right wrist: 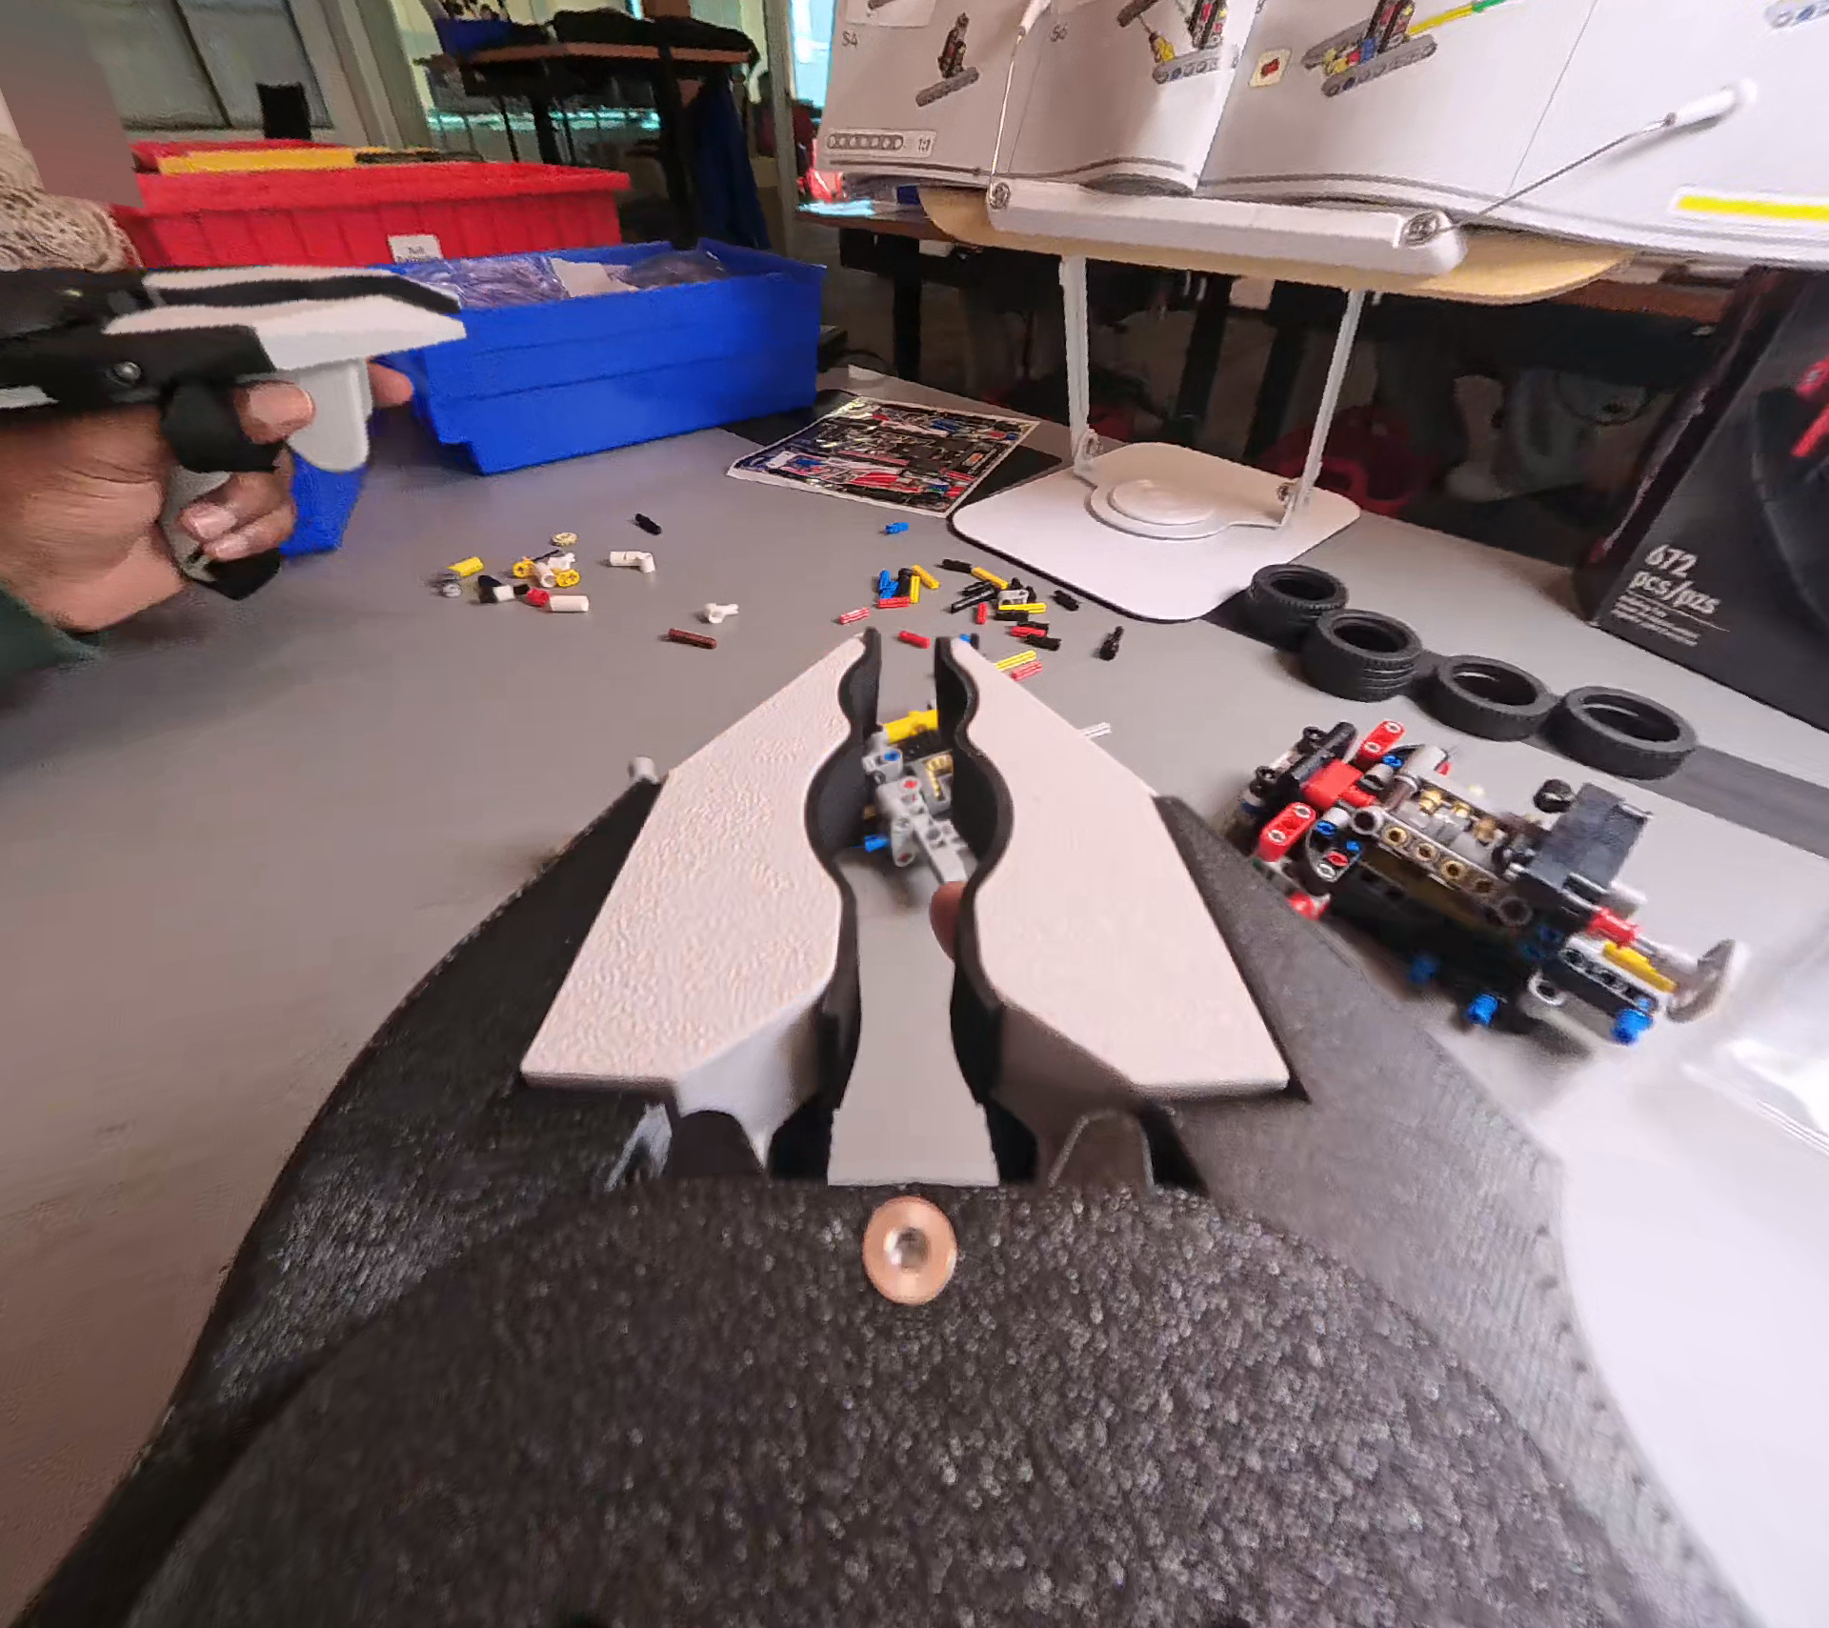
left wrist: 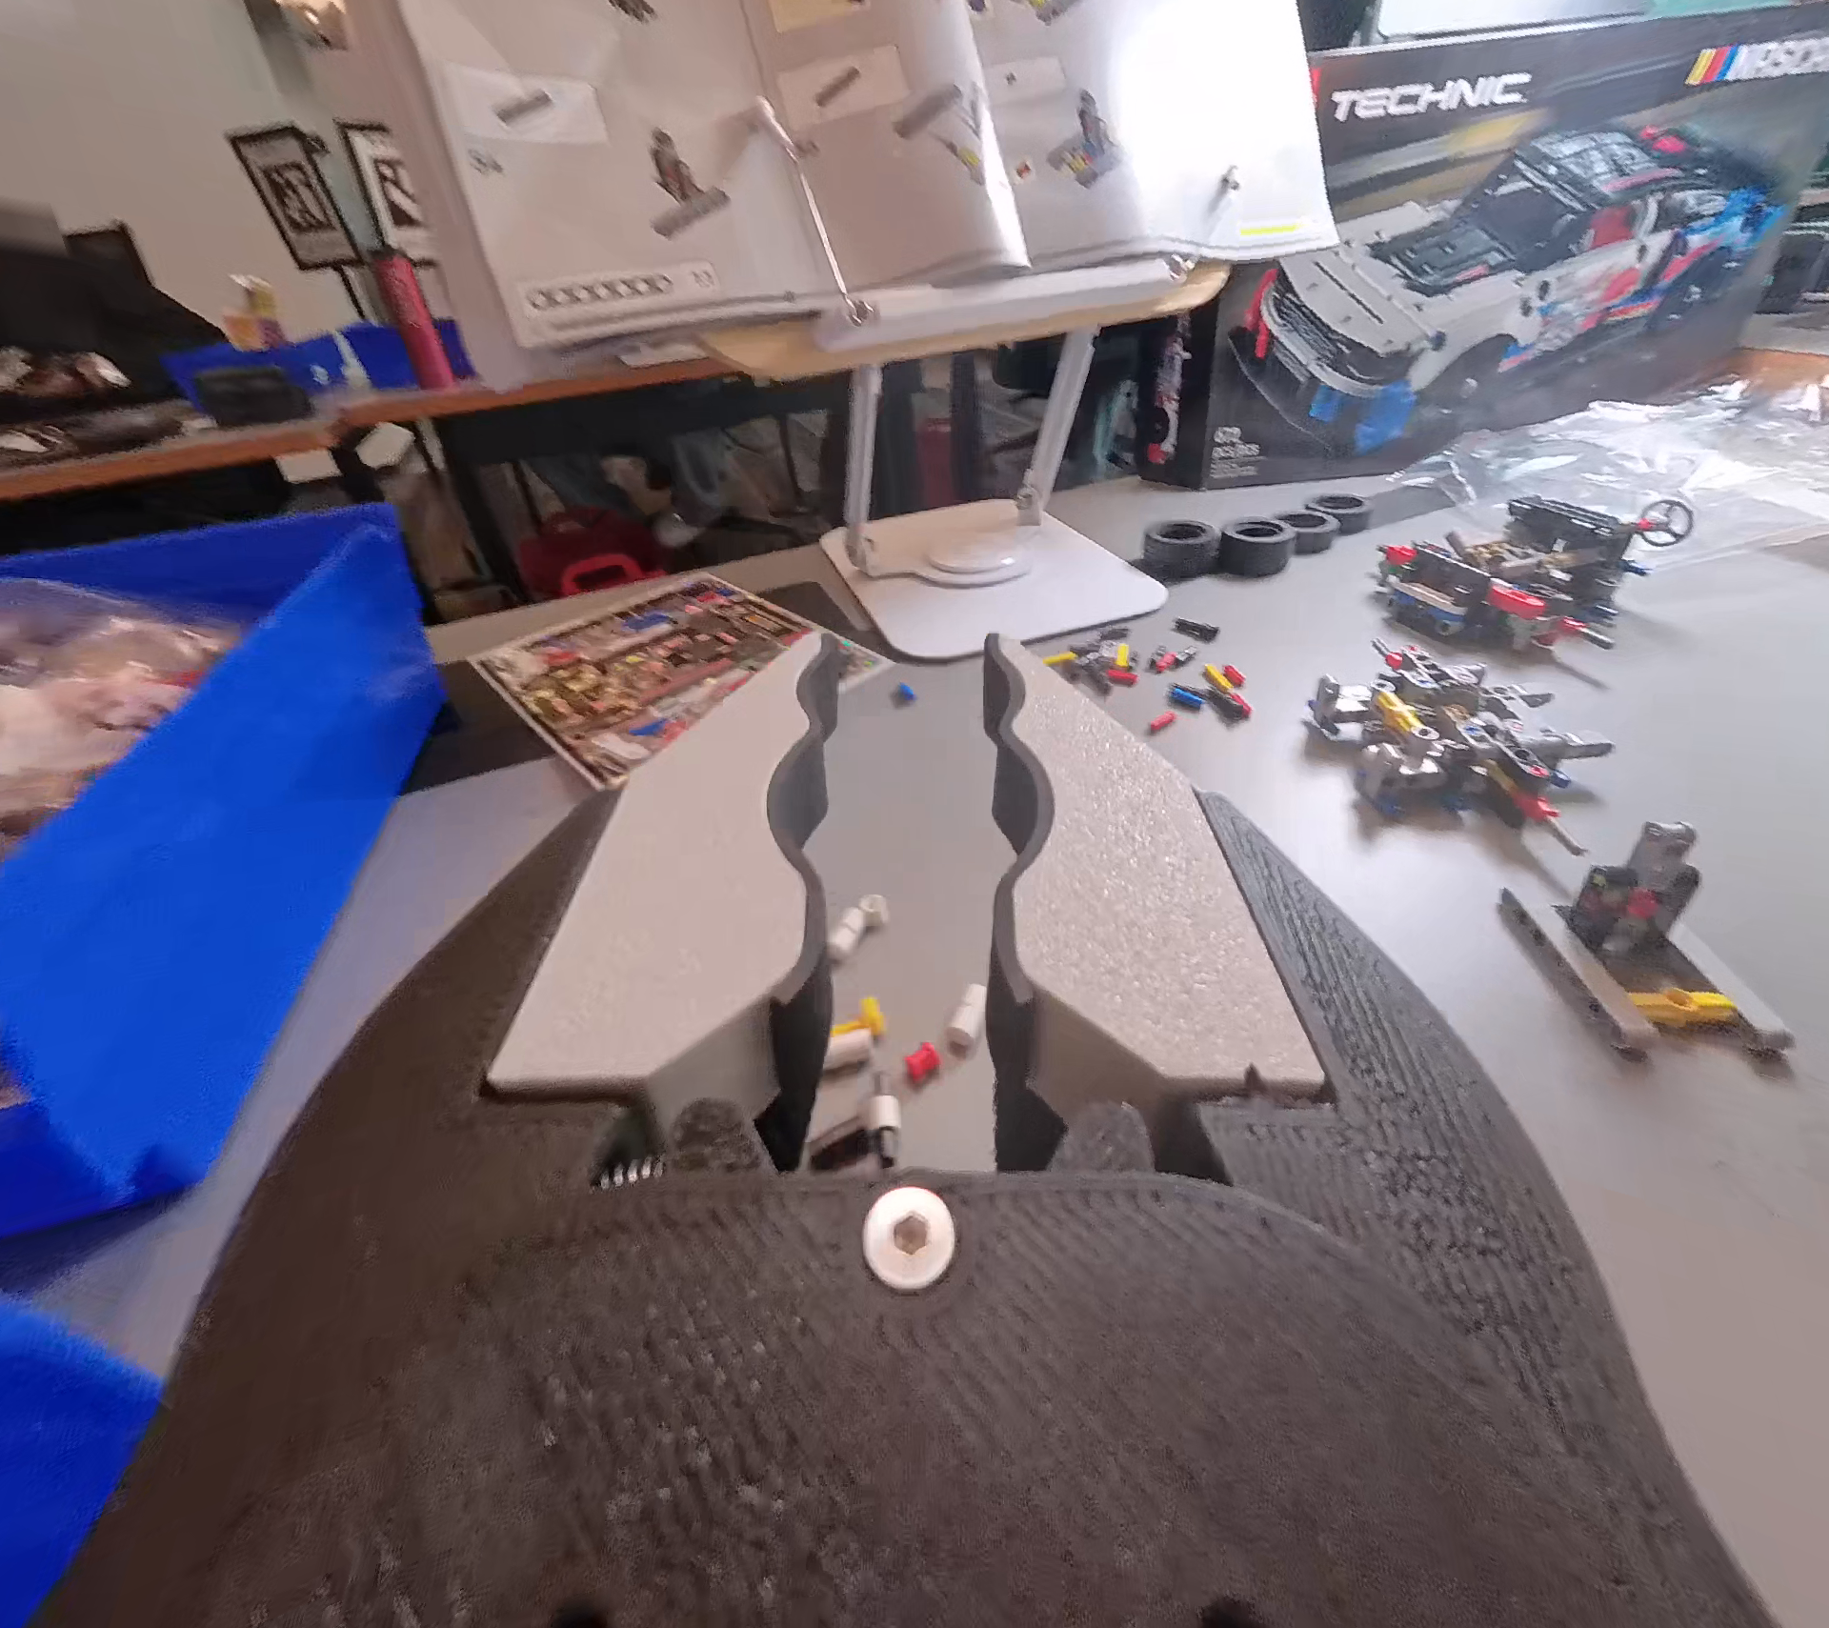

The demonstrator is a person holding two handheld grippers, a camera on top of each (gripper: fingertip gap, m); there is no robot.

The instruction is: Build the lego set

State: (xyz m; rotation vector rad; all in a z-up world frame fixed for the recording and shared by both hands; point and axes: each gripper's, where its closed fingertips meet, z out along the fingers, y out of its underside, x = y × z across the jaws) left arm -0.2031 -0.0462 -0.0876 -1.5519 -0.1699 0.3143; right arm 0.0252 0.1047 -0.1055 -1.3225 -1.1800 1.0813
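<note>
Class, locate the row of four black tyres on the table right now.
In the right wrist view, the tyres lie right of centre on the grey table, between the white book stand's base and the black box.

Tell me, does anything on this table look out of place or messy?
Yes. Small pins lie scattered loose across the table rather than in the blue bin. One blue pin sits alone, apart from the rest. Nothing looks broken.

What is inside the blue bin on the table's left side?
The blue bin holds crumpled clear plastic bags with blurry contents. Anything beneath them is hidden by the bin wall.
</note>
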